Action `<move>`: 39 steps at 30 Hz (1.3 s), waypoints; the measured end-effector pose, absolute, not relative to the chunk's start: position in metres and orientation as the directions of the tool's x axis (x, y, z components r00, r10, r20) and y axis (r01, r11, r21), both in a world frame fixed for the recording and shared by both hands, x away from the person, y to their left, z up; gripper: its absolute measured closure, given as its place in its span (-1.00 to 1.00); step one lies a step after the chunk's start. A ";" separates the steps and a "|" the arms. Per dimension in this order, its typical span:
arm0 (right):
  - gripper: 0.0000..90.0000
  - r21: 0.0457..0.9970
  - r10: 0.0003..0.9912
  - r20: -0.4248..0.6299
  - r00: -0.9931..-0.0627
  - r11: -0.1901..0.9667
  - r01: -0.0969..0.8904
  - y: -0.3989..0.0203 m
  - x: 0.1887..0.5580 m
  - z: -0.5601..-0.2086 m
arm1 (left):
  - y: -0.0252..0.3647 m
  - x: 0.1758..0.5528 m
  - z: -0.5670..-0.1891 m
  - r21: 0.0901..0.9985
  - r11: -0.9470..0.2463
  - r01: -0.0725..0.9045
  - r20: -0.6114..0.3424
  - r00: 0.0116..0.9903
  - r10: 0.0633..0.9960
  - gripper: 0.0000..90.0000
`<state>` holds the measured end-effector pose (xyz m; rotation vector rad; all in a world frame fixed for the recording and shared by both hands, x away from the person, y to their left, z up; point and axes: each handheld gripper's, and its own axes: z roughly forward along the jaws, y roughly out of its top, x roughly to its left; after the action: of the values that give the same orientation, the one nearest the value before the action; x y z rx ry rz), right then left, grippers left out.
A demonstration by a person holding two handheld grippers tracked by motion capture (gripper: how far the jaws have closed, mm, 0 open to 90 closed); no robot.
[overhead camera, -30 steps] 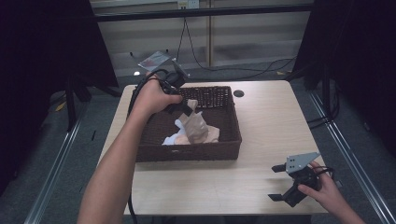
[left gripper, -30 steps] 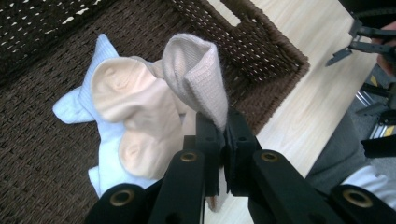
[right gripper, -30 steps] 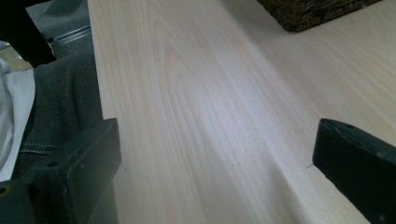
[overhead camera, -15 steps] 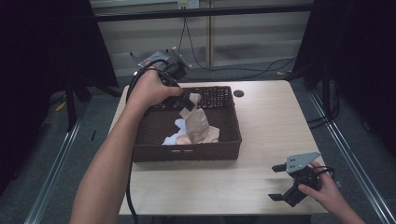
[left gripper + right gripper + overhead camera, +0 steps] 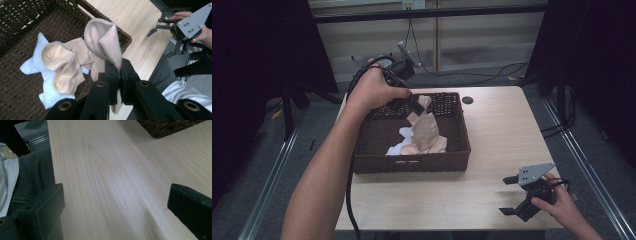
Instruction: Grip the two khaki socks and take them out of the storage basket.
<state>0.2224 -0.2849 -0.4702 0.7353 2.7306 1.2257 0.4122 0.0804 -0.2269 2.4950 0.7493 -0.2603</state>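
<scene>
My left gripper (image 5: 416, 106) is shut on a pale pink sock (image 5: 103, 42) and holds it up over the dark wicker basket (image 5: 362, 165); the sock (image 5: 426, 131) hangs from the jaws into the basket. Beige socks (image 5: 63, 67) and a white sock (image 5: 33, 63) lie on the basket floor (image 5: 17, 95). My right gripper (image 5: 512, 196) rests near the table's front right corner, its jaws standing wide apart over bare wood (image 5: 112, 182) with nothing between them.
The light wooden table (image 5: 497, 145) has free room right of the basket. A small black round spot (image 5: 468, 100) sits near the far edge. Cables trail on the floor behind the table. A corner of the basket (image 5: 170, 127) shows in the right gripper view.
My left hand has risen and drawn the pink sock up out of the pile in the basket. The right gripper has stayed in place.
</scene>
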 end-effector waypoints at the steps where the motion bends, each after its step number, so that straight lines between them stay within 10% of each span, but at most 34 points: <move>1: -0.98 0.717 0.446 0.136 -0.885 0.572 0.399 -0.285 0.222 -0.470 | 0.080 0.411 -0.225 0.422 -0.717 0.554 -0.320 0.831 0.454 0.91; 39: -0.98 0.718 0.446 0.132 -0.885 0.572 0.396 -0.285 0.222 -0.469 | 0.059 0.375 -0.217 0.445 -0.772 0.454 -0.311 0.886 0.343 0.90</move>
<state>0.2219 -0.2850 -0.4690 0.7319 2.7286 1.2222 0.3755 0.0590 -0.2167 2.5299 0.5766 -0.2882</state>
